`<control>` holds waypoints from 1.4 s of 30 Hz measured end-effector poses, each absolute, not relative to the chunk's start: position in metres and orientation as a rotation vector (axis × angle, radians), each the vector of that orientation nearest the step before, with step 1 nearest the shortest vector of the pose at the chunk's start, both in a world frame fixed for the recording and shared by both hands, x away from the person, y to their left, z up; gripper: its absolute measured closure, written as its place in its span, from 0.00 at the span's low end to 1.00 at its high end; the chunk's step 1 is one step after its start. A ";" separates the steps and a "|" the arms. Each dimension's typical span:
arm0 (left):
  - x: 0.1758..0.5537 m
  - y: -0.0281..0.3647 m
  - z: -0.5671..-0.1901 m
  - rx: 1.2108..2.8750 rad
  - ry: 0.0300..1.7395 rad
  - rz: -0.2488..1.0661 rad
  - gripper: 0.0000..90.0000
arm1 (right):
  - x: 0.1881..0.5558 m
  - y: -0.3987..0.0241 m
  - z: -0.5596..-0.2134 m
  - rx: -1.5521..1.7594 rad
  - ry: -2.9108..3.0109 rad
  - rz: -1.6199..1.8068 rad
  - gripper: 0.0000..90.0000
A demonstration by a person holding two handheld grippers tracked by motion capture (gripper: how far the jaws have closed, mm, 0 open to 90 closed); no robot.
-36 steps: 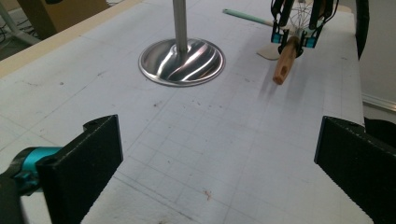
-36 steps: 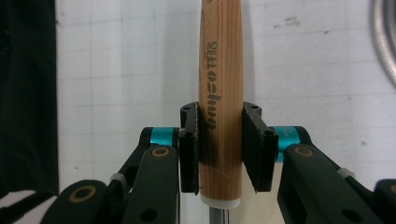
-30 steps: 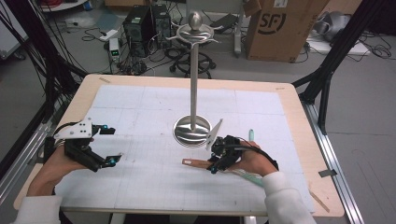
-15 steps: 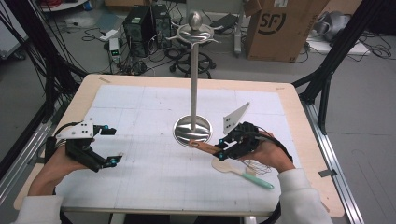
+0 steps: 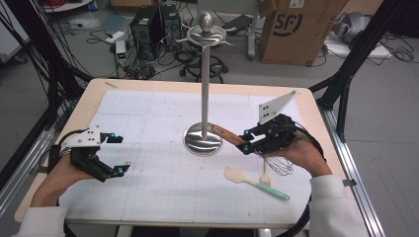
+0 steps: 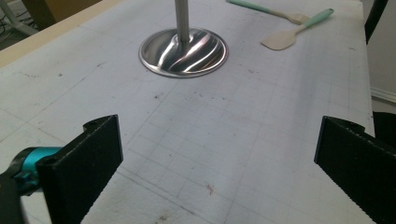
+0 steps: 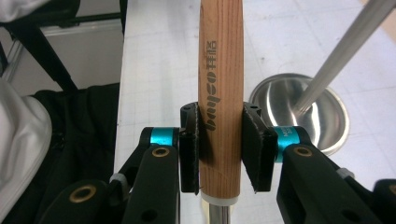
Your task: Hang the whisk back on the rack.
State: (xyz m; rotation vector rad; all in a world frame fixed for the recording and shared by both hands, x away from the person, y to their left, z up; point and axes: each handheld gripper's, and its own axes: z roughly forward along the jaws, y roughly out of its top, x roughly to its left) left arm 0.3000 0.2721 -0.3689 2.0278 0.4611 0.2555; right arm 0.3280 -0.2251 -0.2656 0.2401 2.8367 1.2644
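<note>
Whisk: a wire whisk with a wooden handle (image 7: 219,93) sits clamped in the right tongs (image 5: 245,141); both black pads press the handle's sides near its lower end, where a white collar and a metal stem begin.
Whisk's place: lifted off the surface, the handle pointing ahead of the right tongs toward the stand, its tip over the rim of the round base; the wire head (image 5: 277,165) hangs behind the tongs, under the person's right hand.
Handle marking: dark printed lettering runs along the wood, seen in the right gripper view.
Right tongs: closed on the handle, held above the white mat, a grey three-cornered plate tilted up on top.
Stand: a metal stand (image 5: 204,89) with a shiny round base and a tall thin pole topped by a ball, just ahead of the right tongs and ahead and to the right of the left tongs.
Spatula: a cream spatula with a green handle (image 5: 254,180) lies flat on the mat just below the right tongs in the high view, near the person's right sleeve.
Second utensil: a pale tool with a green handle (image 6: 268,10) lies beside the spatula, its blade end too small to tell.
Left tongs: the left tongs (image 5: 115,154) stand wide apart with nothing between them, low over the mat, well apart from the stand and the whisk.
Surface: a wooden surface (image 5: 89,101) covered by a white gridded mat.
</note>
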 end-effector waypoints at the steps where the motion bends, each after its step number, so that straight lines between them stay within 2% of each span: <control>1: 0.300 0.272 -0.369 2.028 0.459 0.254 0.02 | 0.329 -0.227 -0.263 0.243 2.832 1.277 0.78; 16: 0.302 0.271 -0.370 2.028 0.462 0.249 0.02 | 0.343 -0.254 -0.222 0.274 2.742 1.386 0.78; 42: 0.304 0.273 -0.370 2.018 0.474 0.248 0.02 | 0.378 -0.268 -0.151 0.320 2.679 1.411 0.78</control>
